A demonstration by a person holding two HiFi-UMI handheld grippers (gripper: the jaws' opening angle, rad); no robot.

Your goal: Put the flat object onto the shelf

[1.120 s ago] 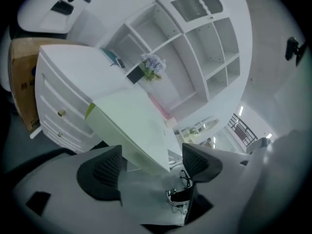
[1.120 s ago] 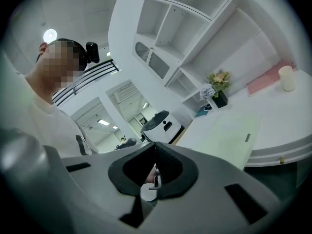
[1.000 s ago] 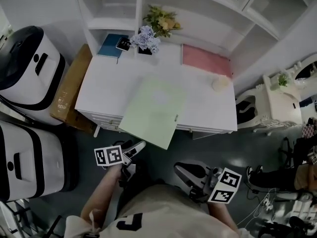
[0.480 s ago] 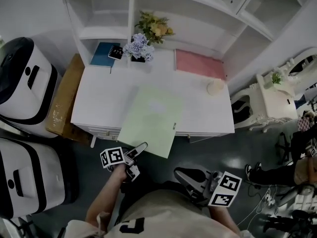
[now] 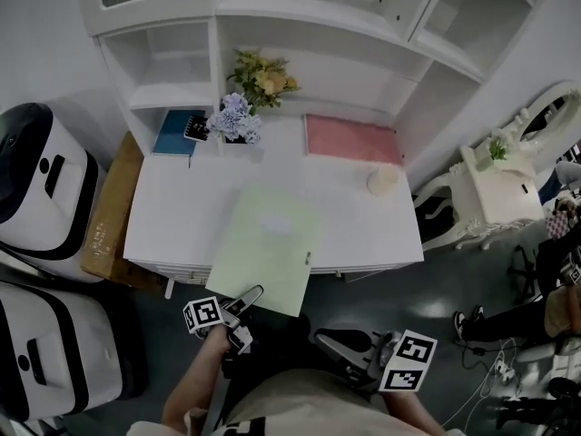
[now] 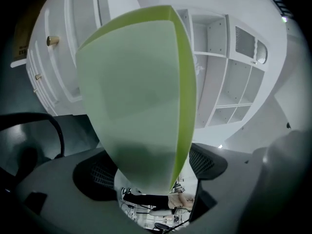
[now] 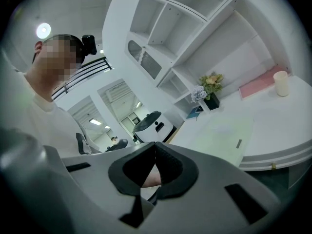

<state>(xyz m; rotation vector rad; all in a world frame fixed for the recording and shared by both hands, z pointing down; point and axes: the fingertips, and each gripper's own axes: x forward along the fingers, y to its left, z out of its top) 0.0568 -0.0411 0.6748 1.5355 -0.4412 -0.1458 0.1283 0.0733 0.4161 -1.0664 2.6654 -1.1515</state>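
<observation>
A light green flat folder (image 5: pixel 268 243) lies on the white desk (image 5: pixel 172 207), its near end hanging over the front edge. My left gripper (image 5: pixel 247 295) is at that overhanging edge. In the left gripper view the folder (image 6: pixel 136 91) runs between the wide-apart jaws of the left gripper (image 6: pixel 151 172), which have just been opening; the pads do not press on it. My right gripper (image 5: pixel 331 339) hangs lower right, below the desk, shut on nothing (image 7: pixel 155 152). White shelves (image 5: pixel 309 12) rise behind the desk.
On the desk's back stand a pink mat (image 5: pixel 350 139), flower pots (image 5: pixel 238 116), a blue notebook (image 5: pixel 177 133) and a cream cup (image 5: pixel 381 180). Two white machines (image 5: pixel 36 180) and a cardboard box (image 5: pixel 109 212) crowd the left; a white chair (image 5: pixel 490 184) is at the right.
My left gripper has rolled and now sits right at the folder's overhanging front edge. The head view has tilted to show more shelf. The right gripper has hardly moved.
</observation>
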